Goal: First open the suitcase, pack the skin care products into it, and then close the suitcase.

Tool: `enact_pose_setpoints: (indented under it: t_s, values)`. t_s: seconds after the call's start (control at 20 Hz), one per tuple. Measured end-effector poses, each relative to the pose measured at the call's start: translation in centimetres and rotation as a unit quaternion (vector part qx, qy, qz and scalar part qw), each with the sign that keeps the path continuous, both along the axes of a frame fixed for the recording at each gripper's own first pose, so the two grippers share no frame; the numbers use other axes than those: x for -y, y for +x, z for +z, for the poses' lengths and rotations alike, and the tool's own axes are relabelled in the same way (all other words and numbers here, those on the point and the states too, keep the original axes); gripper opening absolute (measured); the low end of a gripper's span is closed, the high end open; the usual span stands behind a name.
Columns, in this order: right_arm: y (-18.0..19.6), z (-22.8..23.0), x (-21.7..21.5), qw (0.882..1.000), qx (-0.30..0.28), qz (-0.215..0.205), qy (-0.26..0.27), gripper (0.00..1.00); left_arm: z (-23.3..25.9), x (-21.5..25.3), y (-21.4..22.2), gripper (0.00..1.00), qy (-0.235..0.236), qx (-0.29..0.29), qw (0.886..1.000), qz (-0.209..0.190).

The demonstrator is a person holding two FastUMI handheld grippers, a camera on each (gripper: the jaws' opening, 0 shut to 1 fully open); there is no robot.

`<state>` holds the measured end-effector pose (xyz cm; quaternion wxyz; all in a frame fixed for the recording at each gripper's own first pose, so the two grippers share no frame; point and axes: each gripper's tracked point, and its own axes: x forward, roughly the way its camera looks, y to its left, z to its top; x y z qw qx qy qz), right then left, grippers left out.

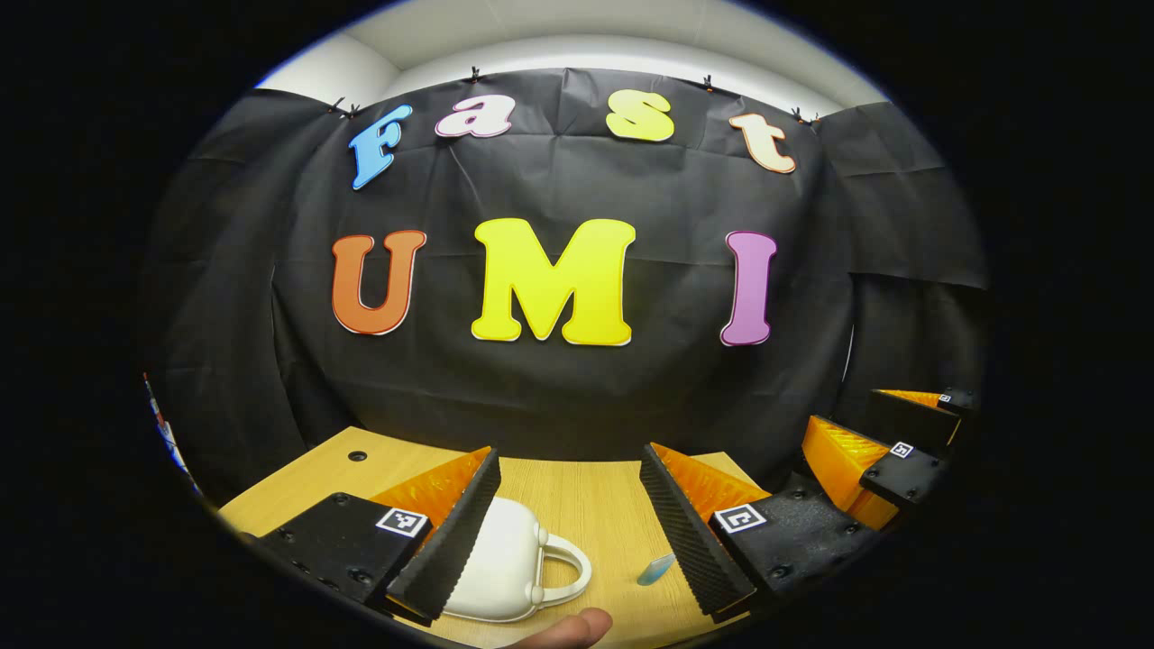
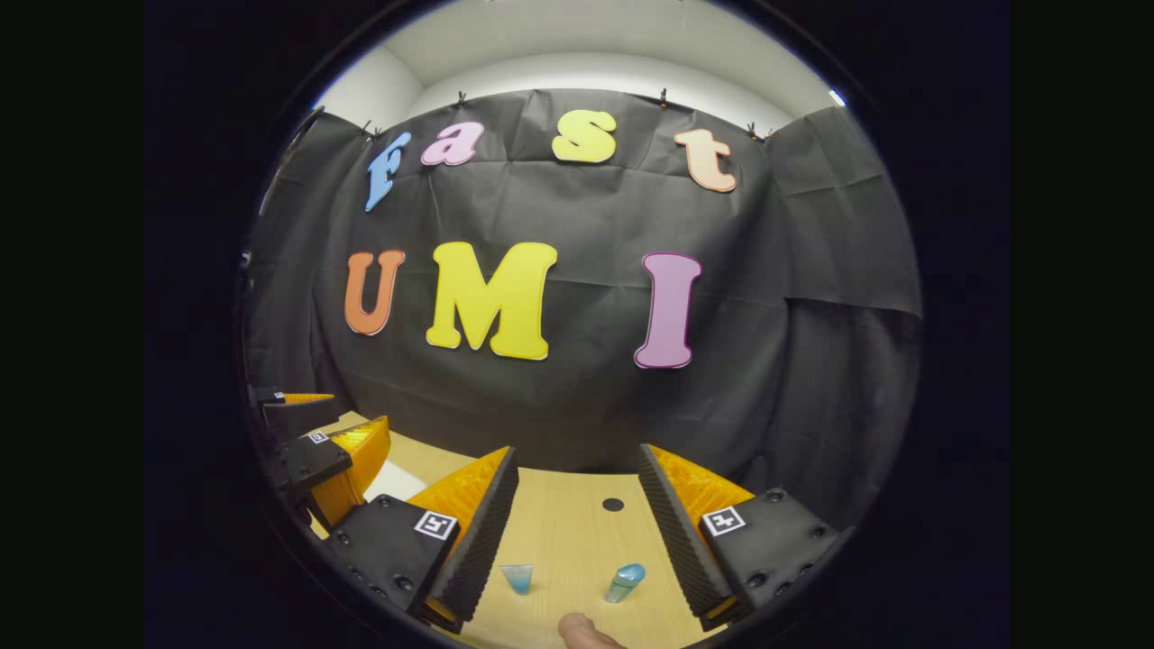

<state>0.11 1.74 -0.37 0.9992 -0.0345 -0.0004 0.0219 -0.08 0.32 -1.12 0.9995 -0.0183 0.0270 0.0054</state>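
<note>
Hovering above desk: L gripper fingers wide apart, nothing held; white suitcase closed near front edge. R gripper likewise spread, empty; blue bottle + small blue cup near front edge.

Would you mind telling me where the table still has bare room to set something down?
Bare wood lies beyond the white suitcase, toward the black cloth wall, and behind the two small blue items around the table hole. It is crowded near the front edge, around those items.
</note>
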Motion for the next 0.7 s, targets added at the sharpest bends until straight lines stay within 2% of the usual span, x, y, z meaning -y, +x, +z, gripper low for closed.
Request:
enact_pose_setpoints:
  t_s: [0.3,0.45,0.7]
  values:
    - [1.2,-1.1,0.6,1.000,-0.014,-0.002,0.007,0.80,-0.9,0.1,0.6,1.00,0.014,-0.003,1.000,-0.004]
    - [1.6,-2.1,2.6,1.000,-0.017,-0.020,-0.002,0.78,-3.9,-0.6,1.4,0.99,0.071,-0.004,0.997,0.004]
    - [1.6,-4.4,7.7,0.997,-0.031,-0.065,-0.026,0.80,-13.6,-0.9,2.5,0.99,0.175,-0.057,0.983,-0.005]
